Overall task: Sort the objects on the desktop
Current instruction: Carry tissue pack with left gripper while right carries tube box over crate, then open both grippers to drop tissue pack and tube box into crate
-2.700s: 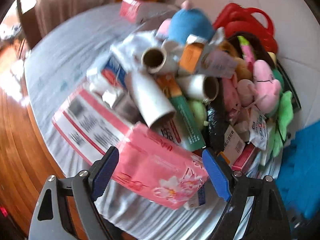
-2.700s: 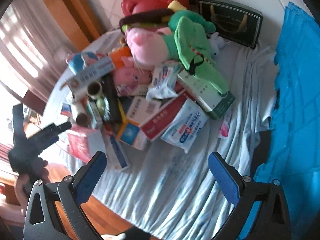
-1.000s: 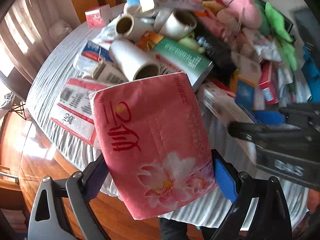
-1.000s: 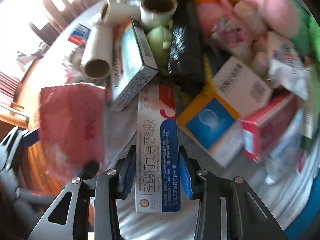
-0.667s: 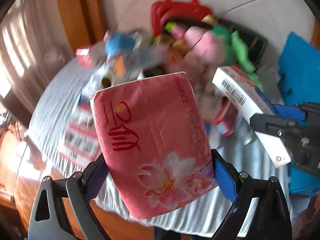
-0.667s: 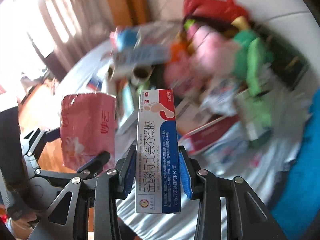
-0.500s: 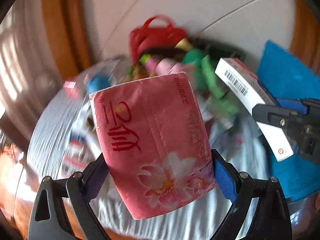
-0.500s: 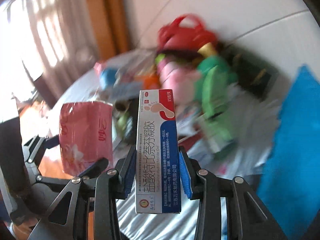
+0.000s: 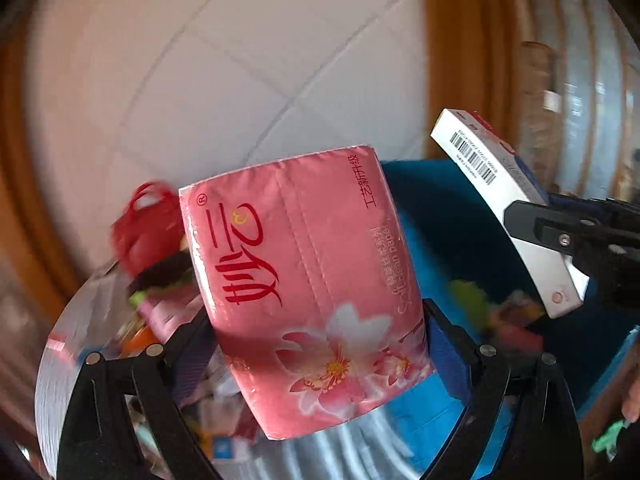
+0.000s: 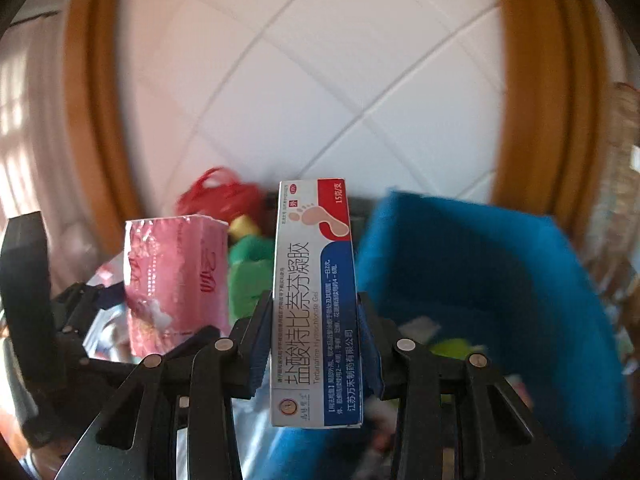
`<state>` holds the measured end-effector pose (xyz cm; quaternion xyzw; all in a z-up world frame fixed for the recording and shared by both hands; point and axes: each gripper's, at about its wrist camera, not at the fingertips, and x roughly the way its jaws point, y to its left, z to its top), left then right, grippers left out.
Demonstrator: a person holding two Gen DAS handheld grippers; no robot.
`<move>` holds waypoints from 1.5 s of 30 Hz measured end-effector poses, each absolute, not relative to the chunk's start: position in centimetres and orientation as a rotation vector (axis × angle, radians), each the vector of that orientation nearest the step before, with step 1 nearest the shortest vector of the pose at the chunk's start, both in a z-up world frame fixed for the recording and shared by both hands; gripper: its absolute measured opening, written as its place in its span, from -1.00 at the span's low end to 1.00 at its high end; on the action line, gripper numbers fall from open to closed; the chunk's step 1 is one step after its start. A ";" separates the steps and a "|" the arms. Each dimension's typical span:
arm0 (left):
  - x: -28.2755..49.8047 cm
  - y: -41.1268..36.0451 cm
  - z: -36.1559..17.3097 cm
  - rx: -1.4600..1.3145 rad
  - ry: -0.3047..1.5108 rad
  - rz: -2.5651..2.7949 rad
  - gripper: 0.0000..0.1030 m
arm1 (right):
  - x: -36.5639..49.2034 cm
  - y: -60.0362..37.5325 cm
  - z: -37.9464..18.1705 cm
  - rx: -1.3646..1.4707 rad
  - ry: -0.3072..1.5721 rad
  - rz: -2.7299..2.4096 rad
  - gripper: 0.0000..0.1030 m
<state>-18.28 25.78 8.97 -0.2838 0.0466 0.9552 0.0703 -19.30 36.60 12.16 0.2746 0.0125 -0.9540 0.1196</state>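
White tiled wall (image 9: 200,80) with wood trim fills the background; the cluttered bench (image 9: 60,360) sits low and blurred, so both cameras have tipped up off the pile compared with a second ago.

Left wrist view: left gripper (image 9: 316,344) clamped on the pink tissue pack (image 9: 304,280), held upright in the air, well above the bench. Same grasp as 1.0 s ago, no slip. Red bag (image 9: 140,228) and mixed clutter smear behind it. Blue bin (image 9: 440,216) now directly behind the pack. Right gripper visible at the right edge carrying the white medicine box (image 9: 500,200), barcode side facing.

Right wrist view: right gripper (image 10: 314,344) closed on the medicine box (image 10: 314,300), box vertical between the pads. Blue bin (image 10: 500,280) just right of it, open mouth facing the camera, some items inside, blurred. Tissue pack (image 10: 172,280) in the left gripper (image 10: 132,340) off to the left.

Change: both items lifted clear of the pile and swung toward the bin. Likely the carry stage of sorting; drop-off not yet done. Which item belongs in the bin can't be told.
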 end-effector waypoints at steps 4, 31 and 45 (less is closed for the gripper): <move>-20.7 31.0 11.0 -0.842 0.188 2.766 0.84 | -20.7 42.3 14.0 0.831 -0.005 -2.906 -0.26; -45.4 48.8 -4.9 -1.779 0.400 2.323 0.86 | -41.5 60.6 -5.1 1.805 0.164 -2.774 -0.26; -46.5 49.4 -4.5 -1.749 0.487 2.329 0.87 | -41.2 60.9 -5.2 1.714 0.214 -2.819 0.27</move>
